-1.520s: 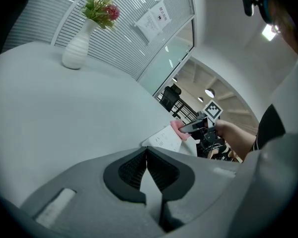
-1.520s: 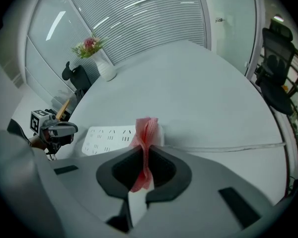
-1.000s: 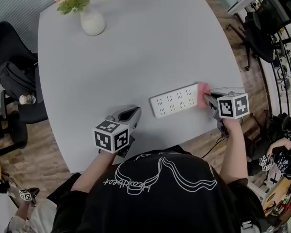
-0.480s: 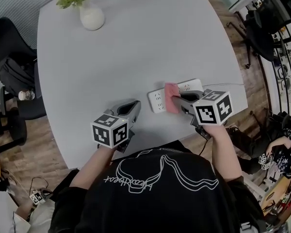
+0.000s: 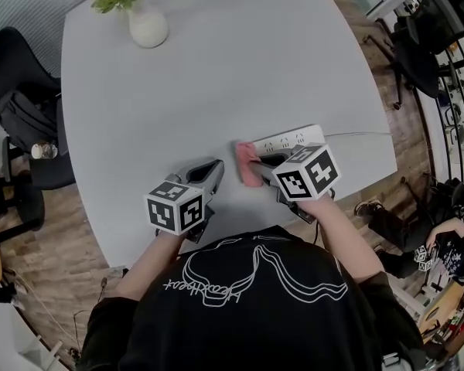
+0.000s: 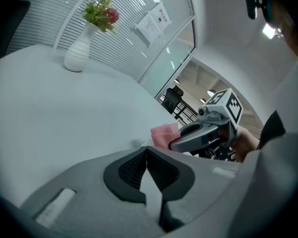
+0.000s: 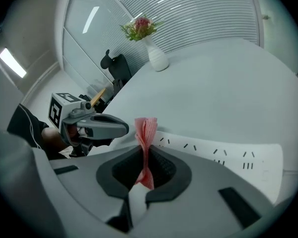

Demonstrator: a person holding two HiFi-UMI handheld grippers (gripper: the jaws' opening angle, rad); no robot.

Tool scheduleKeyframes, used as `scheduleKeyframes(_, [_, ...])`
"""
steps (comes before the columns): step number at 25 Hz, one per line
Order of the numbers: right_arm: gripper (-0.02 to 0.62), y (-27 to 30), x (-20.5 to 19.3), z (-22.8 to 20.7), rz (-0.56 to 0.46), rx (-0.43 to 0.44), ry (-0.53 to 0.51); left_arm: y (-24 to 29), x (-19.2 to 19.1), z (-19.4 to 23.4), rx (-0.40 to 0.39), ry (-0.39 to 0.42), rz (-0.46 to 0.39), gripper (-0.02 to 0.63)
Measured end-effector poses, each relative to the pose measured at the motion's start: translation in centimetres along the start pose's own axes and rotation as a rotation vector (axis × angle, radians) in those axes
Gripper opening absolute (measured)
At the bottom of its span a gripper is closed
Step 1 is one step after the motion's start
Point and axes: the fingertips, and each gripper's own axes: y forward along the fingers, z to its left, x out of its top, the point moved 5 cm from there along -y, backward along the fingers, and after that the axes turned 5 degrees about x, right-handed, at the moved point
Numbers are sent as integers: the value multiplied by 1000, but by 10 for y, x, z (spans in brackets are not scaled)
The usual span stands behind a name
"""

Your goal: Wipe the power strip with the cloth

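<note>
- right claw (image 5: 257,163) clamped on the pink cloth (image 5: 247,165), at the power strip's (image 5: 295,138) end nearest the left claw (image 5: 207,175).
- left claw pressed together, empty, on the bench (image 5: 216,68).

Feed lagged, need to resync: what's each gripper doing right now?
Left gripper: shut, holding nothing.
Right gripper: shut on the cloth.

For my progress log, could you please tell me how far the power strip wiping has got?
Done: the cloth has swept along the power strip from its cord end to the other end in the last second. In hand: the right gripper is shut on the cloth there. Left: possibly more passes; the left gripper rests shut, empty.
</note>
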Motion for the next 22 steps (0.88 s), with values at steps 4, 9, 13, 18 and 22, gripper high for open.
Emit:
scheduleKeyframes(4, [32, 4, 2, -4, 19, -16, -14, 1, -5, -2, -3, 4, 10, 12])
scheduleKeyframes(9, [32, 8, 1, -6, 35, -64, -40, 2, -6, 0, -5, -2, 16, 12])
scheduleKeyframes(13, [32, 10, -2, -8, 29, -67, -18, 2, -7, 3, -11, -2, 27, 12])
scheduleKeyframes(18, [34, 11, -1, -9, 31, -75, -10, 4, -8, 6, -16, -13, 31, 12])
scheduleKeyframes(22, [34, 9, -2, -11, 32, -78, -11, 5, -6, 6, -14, -15, 19, 12])
